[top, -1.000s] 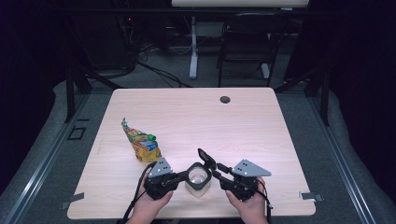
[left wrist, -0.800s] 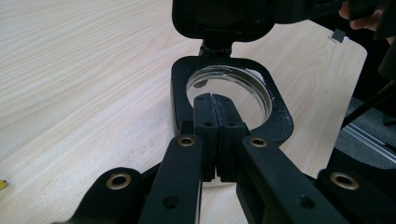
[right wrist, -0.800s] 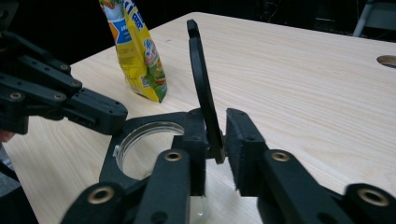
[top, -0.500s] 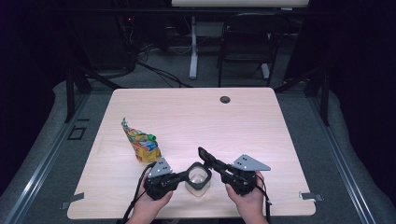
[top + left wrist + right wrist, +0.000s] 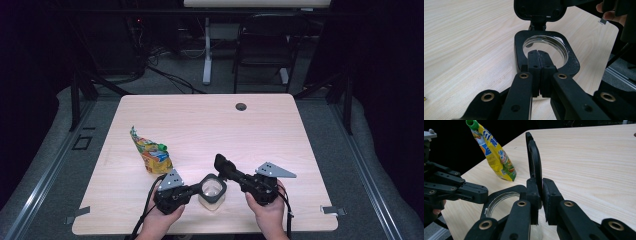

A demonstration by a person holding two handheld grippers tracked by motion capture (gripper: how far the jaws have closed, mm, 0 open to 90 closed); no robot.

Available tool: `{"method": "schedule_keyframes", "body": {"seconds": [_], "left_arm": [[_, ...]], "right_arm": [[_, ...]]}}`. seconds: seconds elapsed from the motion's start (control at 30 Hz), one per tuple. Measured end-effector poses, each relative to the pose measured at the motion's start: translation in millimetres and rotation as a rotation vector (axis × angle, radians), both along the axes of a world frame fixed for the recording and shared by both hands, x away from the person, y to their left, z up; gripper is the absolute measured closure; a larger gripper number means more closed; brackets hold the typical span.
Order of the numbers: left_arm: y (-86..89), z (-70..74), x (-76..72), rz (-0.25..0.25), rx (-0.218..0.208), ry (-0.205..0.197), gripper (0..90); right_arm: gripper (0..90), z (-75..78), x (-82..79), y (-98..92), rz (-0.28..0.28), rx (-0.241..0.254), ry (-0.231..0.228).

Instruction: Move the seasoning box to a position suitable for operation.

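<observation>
Presently the worktop [image 5: 280, 130] carries one job near its 6 o'clock edge: a clear container with a black hinged lid frame [image 5: 212, 189], standing between the two hands. The lid flap [image 5: 534, 157] is already swung upright on its hinge, so opening looks largely done; what remains, as I judge it, is filling or closing. The left tool [image 5: 539, 72] has its jaws together, clamped on the near rim of the black frame [image 5: 571, 67], steadying the container. The right tool [image 5: 541, 195] has just been closing its jaws, and the raised flap stands between them; the pads appear to press on it. At about 9 o'clock from the container stands a yellow pouch with a green cap [image 5: 150, 152], well apart and untouched. A dark grommet [image 5: 241, 106] sits toward 12 o'clock. Nothing obstructs the work.
</observation>
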State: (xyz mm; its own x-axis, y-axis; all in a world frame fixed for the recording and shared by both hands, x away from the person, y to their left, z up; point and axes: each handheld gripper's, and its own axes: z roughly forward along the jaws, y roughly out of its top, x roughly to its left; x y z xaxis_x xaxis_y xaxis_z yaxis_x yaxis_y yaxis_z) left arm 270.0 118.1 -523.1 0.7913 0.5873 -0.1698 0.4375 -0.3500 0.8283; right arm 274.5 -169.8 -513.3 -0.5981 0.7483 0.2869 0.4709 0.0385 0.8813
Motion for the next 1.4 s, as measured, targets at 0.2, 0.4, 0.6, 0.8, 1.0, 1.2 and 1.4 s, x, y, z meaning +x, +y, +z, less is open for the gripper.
{"method": "schedule_keyframes", "body": {"seconds": [0.2,0.4,0.6,0.8,1.0,1.2,1.4], "left_arm": [[-0.5,0.2,-0.2,0.002,0.0,0.0,89.3],[0.3,2.0,-1.8,0.026,0.014,-0.019,83.8],[6.5,2.7,-1.4,0.034,0.005,0.004,80.7],[8.4,-1.8,-3.2,0.042,0.02,0.019,76.8],[10.0,-4.2,-6.6,0.023,0.031,0.035,74.6],[11.9,-9.4,-8.4,0.024,0.031,0.044,72.8],[13.9,-10.5,-9.7,0.029,0.03,0.037,71.4]], "right_arm": [[83.9,-1.0,0.6,-0.9,-0.005,0.03,0.016],[84.2,1.0,-5.5,1.7,-0.025,-0.02,-0.006],[84.2,1.6,-8.9,0.7,-0.023,-0.03,-0.012],[84.6,2.5,-15.5,2.1,-0.025,-0.061,-0.032],[84.2,3.1,-22.2,3.2,-0.029,-0.078,-0.036],[81.8,-0.4,-27.2,2.3,-0.002,-0.095,-0.026],[75.8,-12.4,-32.5,3.5,0.031,-0.126,-0.02]]}}
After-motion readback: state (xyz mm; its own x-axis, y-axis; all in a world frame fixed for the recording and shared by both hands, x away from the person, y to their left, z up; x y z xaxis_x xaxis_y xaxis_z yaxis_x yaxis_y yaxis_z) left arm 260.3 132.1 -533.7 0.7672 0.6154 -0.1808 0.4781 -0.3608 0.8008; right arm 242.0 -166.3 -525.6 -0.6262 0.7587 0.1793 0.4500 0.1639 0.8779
